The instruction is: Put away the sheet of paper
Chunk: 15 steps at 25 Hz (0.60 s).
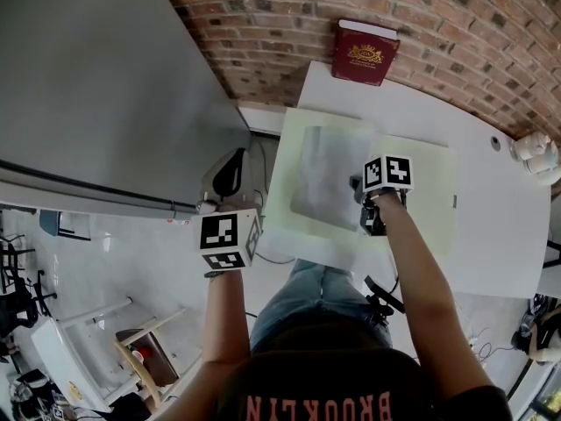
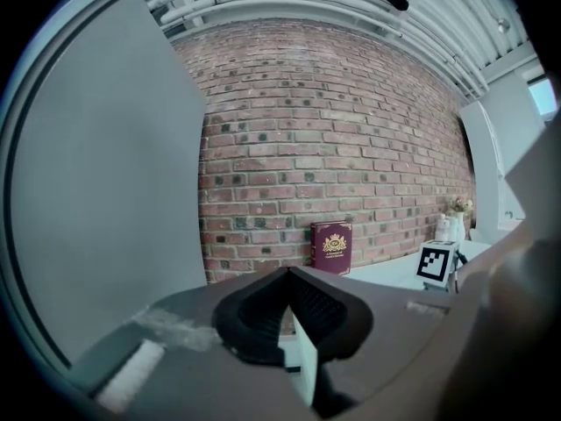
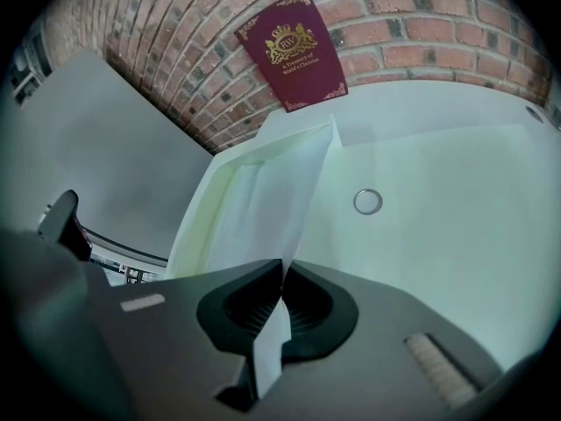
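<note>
One pinch is holding it: the right gripper [image 3: 282, 274] is clamping an edge of the sheet of paper [image 3: 294, 209], raised off the table [image 1: 500, 235] at 12 o'clock. The left gripper [image 2: 287, 274], jaws together, is hovering at 9 o'clock. Light, floppy, crease-prone, so an edge grip is looking right.

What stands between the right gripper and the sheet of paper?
Nothing visible: the right gripper has its fingers shut on an edge of the sheet of paper, held raised above the pale green folder.
</note>
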### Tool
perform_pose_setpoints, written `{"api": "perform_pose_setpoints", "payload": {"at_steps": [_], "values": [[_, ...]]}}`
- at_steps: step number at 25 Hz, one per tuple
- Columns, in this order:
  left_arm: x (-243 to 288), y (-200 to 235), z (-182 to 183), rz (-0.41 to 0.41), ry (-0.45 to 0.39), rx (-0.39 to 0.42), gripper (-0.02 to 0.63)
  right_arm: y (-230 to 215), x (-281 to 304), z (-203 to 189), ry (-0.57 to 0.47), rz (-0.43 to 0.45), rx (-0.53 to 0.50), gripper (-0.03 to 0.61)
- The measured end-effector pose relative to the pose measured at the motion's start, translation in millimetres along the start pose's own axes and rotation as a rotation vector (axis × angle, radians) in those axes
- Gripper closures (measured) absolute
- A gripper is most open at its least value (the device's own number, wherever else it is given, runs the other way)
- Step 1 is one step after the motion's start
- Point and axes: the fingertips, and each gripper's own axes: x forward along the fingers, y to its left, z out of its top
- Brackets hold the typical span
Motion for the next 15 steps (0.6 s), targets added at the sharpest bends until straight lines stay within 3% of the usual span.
{"api": "perform_pose_setpoints", "payload": {"at_steps": [15], "values": [[2.5, 27.9, -6.2, 0.014, 0.001, -0.021, 0.614, 31.6, 19.3, 2.8, 0.014, 0.012, -0.048, 0.577]]}}
